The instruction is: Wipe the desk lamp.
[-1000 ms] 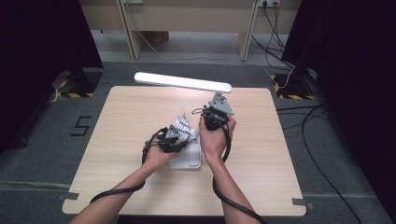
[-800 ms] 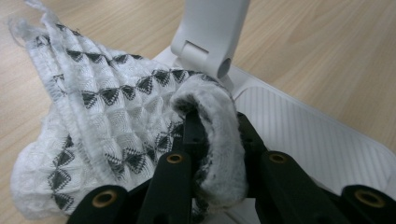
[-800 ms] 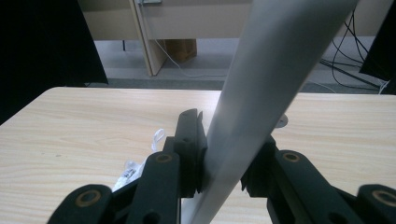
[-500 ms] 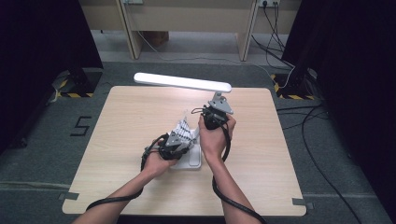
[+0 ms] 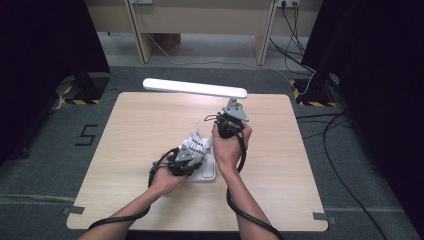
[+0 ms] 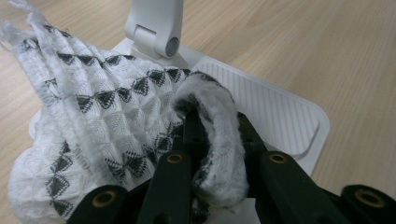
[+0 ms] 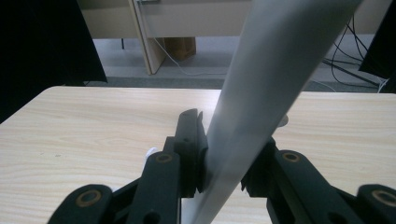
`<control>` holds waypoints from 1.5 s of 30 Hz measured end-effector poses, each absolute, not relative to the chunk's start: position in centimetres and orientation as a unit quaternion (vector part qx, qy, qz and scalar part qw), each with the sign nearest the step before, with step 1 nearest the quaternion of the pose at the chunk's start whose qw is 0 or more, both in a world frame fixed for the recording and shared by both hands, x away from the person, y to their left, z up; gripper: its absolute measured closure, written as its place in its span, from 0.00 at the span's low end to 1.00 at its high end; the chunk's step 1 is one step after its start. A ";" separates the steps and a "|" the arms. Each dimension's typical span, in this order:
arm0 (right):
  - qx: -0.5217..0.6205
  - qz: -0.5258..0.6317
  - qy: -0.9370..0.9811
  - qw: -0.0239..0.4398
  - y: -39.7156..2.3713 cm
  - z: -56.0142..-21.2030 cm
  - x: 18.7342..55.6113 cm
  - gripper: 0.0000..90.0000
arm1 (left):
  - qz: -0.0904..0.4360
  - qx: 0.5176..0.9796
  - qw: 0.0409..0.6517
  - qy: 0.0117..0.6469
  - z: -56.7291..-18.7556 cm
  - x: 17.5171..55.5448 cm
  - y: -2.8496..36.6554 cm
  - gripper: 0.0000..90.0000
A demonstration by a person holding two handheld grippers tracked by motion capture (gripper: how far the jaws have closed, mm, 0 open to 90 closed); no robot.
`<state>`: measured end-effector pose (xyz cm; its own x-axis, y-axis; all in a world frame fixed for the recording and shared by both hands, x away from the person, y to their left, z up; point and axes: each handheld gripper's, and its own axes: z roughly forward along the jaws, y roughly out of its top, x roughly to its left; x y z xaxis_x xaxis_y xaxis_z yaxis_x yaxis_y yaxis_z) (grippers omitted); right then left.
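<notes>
White waffle cloth [image 6: 98, 116], black triangles, pinched in left jaws; right jaws clamp lamp arm [image 7: 261, 102].

The right gripper [image 7: 224, 163] clamps the grey lamp arm [image 7: 266, 79] above the table [image 7: 93, 126].

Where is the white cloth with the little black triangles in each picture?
High view: the white knitted cloth with black triangles lies mid-table on the white lamp base.
Left gripper view: the cloth spreads across the left, a fold pinched in the jaws.
Right gripper view: not in it.
Shared landmark: the white desk lamp's arm.
</notes>
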<state>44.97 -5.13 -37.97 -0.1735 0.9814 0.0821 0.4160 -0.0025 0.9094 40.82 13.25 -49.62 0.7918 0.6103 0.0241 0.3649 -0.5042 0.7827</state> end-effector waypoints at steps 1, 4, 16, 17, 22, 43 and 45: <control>0.556 0.438 0.629 0.323 -5.2 -38.0 45.0 0.81 | 0.151 0.854 0.409 0.285 -49.7 40.7 13.2 0.88; 0.555 0.439 0.628 0.323 -5.1 -38.0 44.9 0.81 | 0.156 0.851 0.411 0.286 -49.8 40.3 13.2 0.88; 0.555 0.439 0.627 0.326 -5.1 -38.1 44.9 0.81 | 0.148 0.855 0.417 0.271 -49.9 38.7 13.4 0.88; 0.554 0.438 0.628 0.327 -5.1 -38.1 44.9 0.81 | 0.147 0.855 0.417 0.271 -49.9 38.5 13.4 0.88; 0.554 0.437 0.628 0.328 -5.1 -38.0 44.9 0.81 | 0.147 0.855 0.421 0.265 -50.0 37.8 13.5 0.88; 0.554 0.436 0.629 0.327 -5.1 -38.0 45.0 0.81 | 0.131 0.865 0.420 0.240 -50.0 35.7 13.6 0.88; 0.555 0.436 0.629 0.327 -5.1 -38.0 45.0 0.81 | 0.129 0.867 0.420 0.237 -50.0 35.5 13.6 0.88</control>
<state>44.95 -5.11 -38.02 -0.1706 0.9826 0.0731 0.4123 0.0038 0.9110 35.53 13.55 -49.96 0.8548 0.5185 0.0241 0.3026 -0.5355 0.7885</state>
